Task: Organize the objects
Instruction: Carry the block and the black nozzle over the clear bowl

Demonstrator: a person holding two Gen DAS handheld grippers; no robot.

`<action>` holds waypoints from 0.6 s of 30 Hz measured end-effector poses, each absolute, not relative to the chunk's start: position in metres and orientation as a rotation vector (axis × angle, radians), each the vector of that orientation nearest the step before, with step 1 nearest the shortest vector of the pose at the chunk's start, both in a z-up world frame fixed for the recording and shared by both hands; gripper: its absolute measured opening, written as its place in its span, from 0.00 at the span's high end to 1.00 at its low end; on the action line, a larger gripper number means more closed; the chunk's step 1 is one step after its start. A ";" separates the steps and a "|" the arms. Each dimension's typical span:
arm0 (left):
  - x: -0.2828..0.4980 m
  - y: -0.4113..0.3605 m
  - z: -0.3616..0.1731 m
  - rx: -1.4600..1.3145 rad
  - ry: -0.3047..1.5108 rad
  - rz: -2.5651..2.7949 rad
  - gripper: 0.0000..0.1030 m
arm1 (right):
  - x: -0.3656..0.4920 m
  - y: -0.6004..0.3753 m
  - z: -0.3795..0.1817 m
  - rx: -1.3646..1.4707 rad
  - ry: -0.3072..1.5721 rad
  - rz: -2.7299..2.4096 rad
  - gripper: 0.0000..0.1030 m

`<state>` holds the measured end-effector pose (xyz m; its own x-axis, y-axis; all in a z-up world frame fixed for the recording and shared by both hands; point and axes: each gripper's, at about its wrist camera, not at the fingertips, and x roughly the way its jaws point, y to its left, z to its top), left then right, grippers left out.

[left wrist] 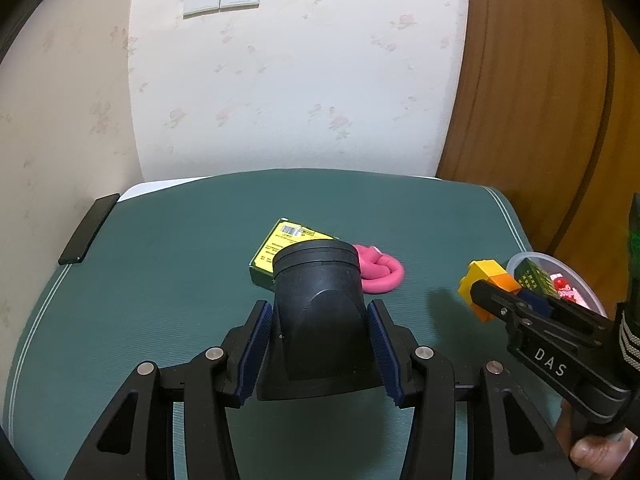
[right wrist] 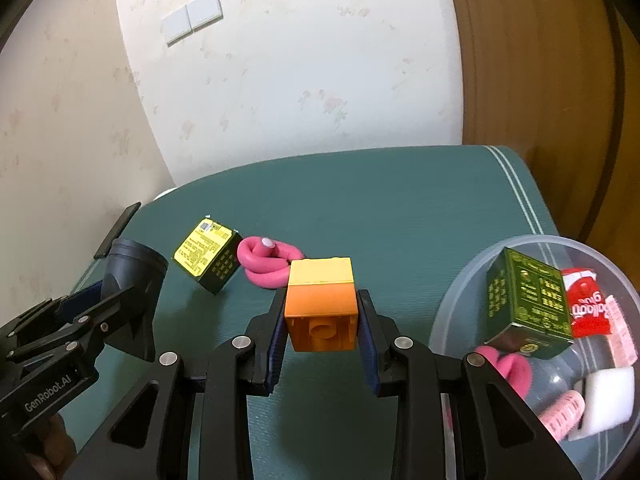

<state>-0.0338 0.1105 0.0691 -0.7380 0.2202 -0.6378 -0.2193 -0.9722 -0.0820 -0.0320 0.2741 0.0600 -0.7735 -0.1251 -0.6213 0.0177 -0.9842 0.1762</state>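
**Both sets of fingers loaded above the green surface**

The green surface [left wrist: 168,280] fills the lower part of both views, with a flowered wall behind it and a wooden door to the right. At its right edge stands a clear plastic bowl [right wrist: 452,300], which holds a dark green box [right wrist: 528,300], a red packet [right wrist: 588,308], a white block [right wrist: 608,400], a pink coil and some pink tape.

The left gripper [left wrist: 318,354] has its fingers [left wrist: 252,354] partly spread and clamped on a black pipe fitting [left wrist: 318,312], a wide flared piece whose round mouth points away from the camera. The blue pads press its two flanks. In the right view the fitting is seen raised off the surface at the far left.

The right gripper [right wrist: 322,344] has its fingers [right wrist: 276,344] drawn close, closed on a toy brick stack [right wrist: 322,300], orange below and yellow above, with the hollow underside turned toward the camera. It sits just left of the bowl, near its rim, raised off the surface.

Loose on the surface beyond both grippers lie a yellow-faced box [right wrist: 206,254] and, touching or just beside its right side, a pink coiled cord [right wrist: 268,266] with a white tip. A black flat slab [left wrist: 88,230] lies along the far left edge of the surface, well apart from the rest. A person's thumb [left wrist: 596,454] shows under the right gripper's handle.
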 end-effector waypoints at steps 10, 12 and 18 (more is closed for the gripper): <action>-0.023 0.124 0.071 -0.976 0.027 2.693 0.49 | -0.018 0.284 0.067 0.980 -0.264 -2.925 0.68; -0.021 0.127 0.071 -0.971 0.036 2.686 0.49 | -0.015 0.286 0.069 0.968 -0.266 -2.938 0.68; -0.018 0.132 0.071 -0.969 0.045 2.674 0.49 | -0.009 0.294 0.071 0.954 -0.302 -2.951 0.68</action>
<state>-0.0183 0.1319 0.0712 -0.7293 0.2650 -0.6308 -0.2860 -0.9556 -0.0708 -0.0088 0.2944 0.0709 -0.8123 -0.0830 -0.5773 -0.0355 -0.9810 0.1909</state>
